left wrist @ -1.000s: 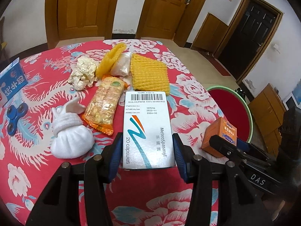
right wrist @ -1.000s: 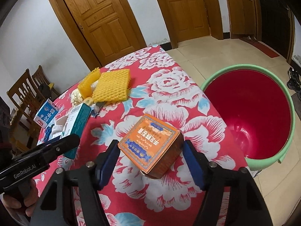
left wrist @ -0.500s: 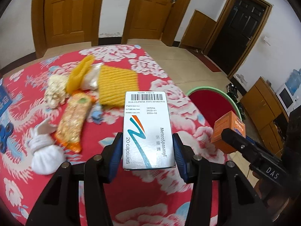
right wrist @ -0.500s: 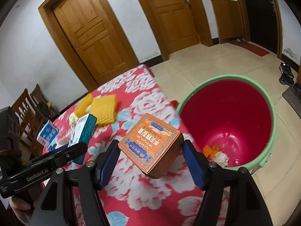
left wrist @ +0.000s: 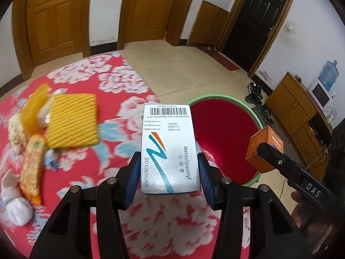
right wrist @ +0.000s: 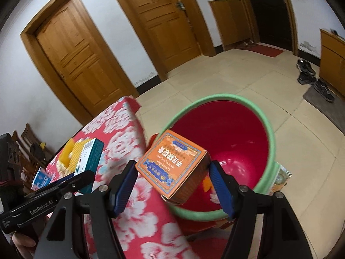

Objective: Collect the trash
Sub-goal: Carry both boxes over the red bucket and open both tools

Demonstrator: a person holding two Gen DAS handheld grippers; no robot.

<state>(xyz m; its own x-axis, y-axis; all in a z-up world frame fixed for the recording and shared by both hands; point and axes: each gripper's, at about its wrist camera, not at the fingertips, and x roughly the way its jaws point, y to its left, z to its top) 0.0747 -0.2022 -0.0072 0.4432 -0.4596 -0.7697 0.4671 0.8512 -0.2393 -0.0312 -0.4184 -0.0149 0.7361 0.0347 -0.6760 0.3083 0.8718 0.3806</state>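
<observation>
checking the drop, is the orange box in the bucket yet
Not yet. The orange box is clamped in the right tool, above the bucket rim.

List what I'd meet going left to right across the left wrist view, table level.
White pouch → snack packet → yellow foam net → white capsule box in the left gripper → red bin → orange box held by the right gripper.
</observation>
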